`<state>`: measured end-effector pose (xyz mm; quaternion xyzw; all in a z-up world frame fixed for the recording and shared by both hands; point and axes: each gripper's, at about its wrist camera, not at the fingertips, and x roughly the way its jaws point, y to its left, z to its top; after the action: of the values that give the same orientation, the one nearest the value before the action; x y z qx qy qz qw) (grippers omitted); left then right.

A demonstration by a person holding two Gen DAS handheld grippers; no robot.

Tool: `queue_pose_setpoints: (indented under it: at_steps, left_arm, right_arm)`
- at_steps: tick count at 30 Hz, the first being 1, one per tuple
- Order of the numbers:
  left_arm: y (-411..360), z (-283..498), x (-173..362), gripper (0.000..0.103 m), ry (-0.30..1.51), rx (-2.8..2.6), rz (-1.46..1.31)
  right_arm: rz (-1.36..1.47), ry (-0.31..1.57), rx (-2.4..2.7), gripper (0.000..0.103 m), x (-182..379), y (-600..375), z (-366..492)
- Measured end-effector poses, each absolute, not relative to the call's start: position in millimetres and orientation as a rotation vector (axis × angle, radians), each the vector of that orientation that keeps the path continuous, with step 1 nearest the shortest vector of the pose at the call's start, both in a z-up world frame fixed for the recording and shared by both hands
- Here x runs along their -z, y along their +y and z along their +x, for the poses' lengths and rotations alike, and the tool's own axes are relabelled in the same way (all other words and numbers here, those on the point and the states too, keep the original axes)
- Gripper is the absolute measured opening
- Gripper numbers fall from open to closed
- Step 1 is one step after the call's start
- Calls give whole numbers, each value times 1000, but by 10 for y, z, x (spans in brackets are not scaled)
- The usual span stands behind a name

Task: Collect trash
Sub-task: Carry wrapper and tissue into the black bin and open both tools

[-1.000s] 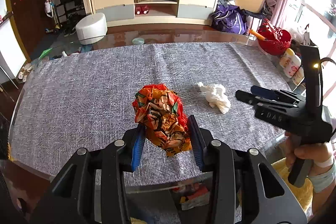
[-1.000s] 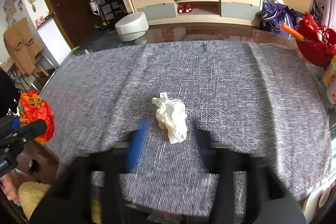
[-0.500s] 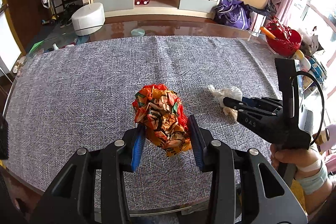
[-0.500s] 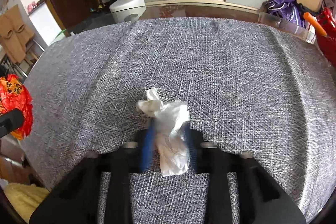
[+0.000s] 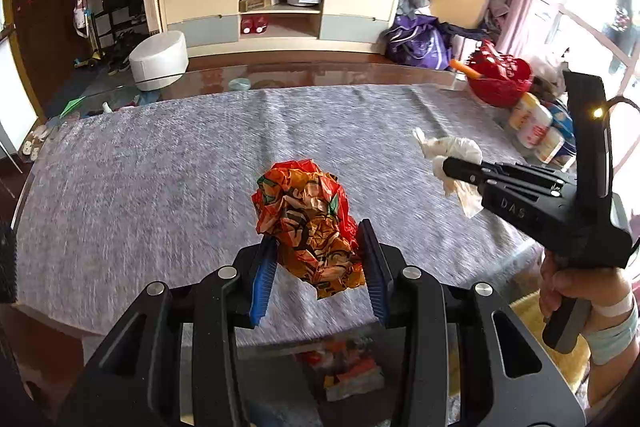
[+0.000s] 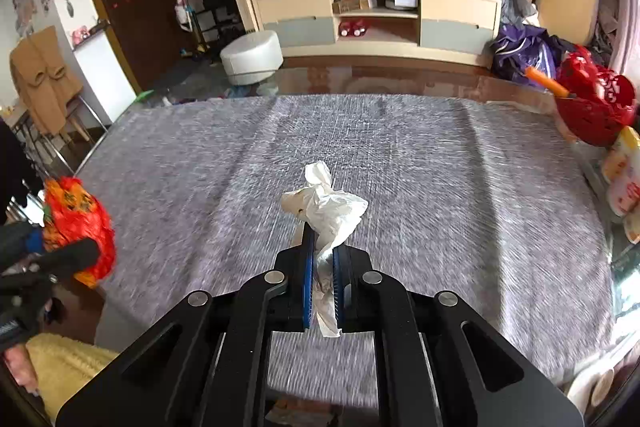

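My left gripper (image 5: 316,255) is shut on a crumpled orange and red wrapper (image 5: 308,223) and holds it above the near edge of the grey tablecloth (image 5: 160,179). My right gripper (image 6: 321,247) is shut on a crumpled white tissue (image 6: 324,207), lifted off the cloth (image 6: 440,187). The right gripper and tissue (image 5: 456,155) also show at the right in the left wrist view. The wrapper (image 6: 76,223) shows at the far left in the right wrist view.
A red basket (image 5: 500,79) and bottles (image 5: 536,127) stand at the table's right edge. Below the near edge lies a bin with coloured trash (image 5: 344,367). A white stool (image 5: 160,63) and a TV cabinet (image 5: 280,19) stand beyond the table.
My right gripper has closed on the white tissue and lifted it off the cloth. My left gripper still holds the wrapper and has drawn back slightly towards the near edge.
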<state>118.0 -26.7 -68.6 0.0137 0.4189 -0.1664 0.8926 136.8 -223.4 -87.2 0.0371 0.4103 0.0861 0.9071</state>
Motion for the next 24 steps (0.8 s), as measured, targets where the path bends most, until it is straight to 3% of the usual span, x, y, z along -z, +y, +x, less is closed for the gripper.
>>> queue_pose_setpoints:
  at_steps: [9,24]
  left_arm:
    - [-354,528,909,38,902,375,28]
    - [-384,10,2007,38,1130,422,-11]
  right_arm:
    - [92,861,-188,10,912,-2293,694]
    - [208,1086,-288,10,1831,-2146,150]
